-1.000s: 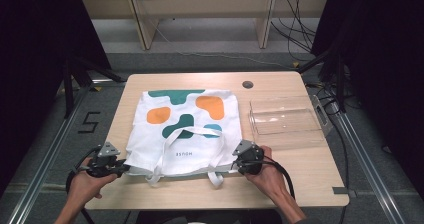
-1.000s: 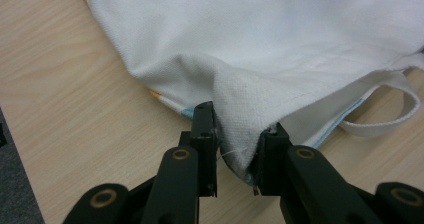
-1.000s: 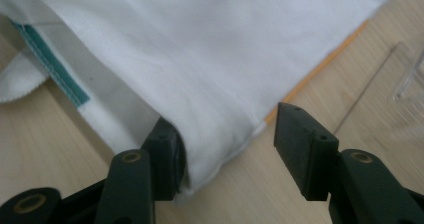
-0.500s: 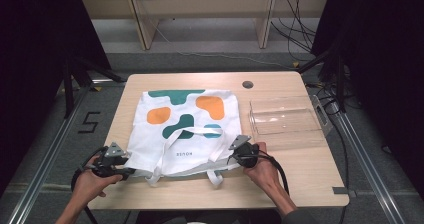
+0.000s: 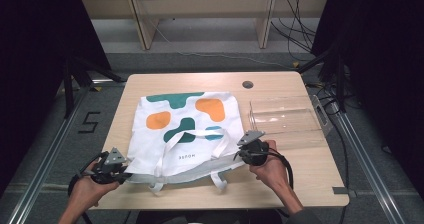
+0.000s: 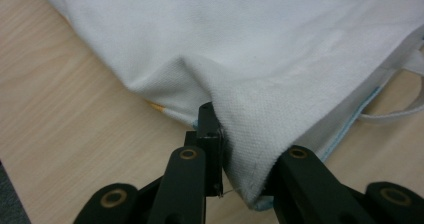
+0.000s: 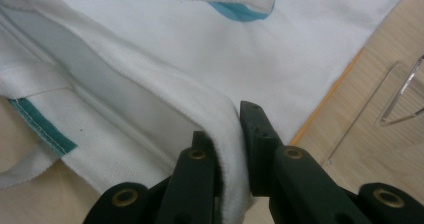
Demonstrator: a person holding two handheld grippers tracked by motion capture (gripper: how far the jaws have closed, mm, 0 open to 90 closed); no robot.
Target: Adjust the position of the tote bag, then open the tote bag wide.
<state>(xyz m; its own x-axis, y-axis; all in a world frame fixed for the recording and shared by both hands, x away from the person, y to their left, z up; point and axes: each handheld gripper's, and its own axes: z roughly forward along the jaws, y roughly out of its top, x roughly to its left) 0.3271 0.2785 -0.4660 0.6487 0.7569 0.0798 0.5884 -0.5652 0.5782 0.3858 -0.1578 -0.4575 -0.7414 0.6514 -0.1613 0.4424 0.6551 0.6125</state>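
1. item under work: a white tote bag [image 5: 182, 129] with green, orange and blue patches lies flat on the wooden table [image 5: 310, 184], its open mouth and loose handles toward the person's edge. a clear plastic tray [image 5: 287, 119] stands just beside the bag's right side, apart from it.
2. left gripper [image 6: 235, 169]: jaws drawn in narrow and clamped on a fold of the bag's cloth at the near left corner. its jaws have just been closing, and the left gripper view confirms cloth pinched between them.
3. right gripper [image 7: 230, 159]: jaws narrow and pinching the thick hem of the upper layer at the mouth's right end, with the hem seen standing between the two pads. in the high view this corner is raised off the table while the lower layer stays down.
4. position: the bag extends away from both grippers, each holding one end of the near edge, with the handles lying between them.
5. judgement on the step: the work appears to be taking the mouth edge by both corners to lift or open it. to do it well, keep both grips firm and deep enough on the hem, raise the two corners evenly, and keep the edge taut so that no slack lets the cloth slip.
6. risk: the left grip seems to take both layers, which would keep the mouth shut on that side.
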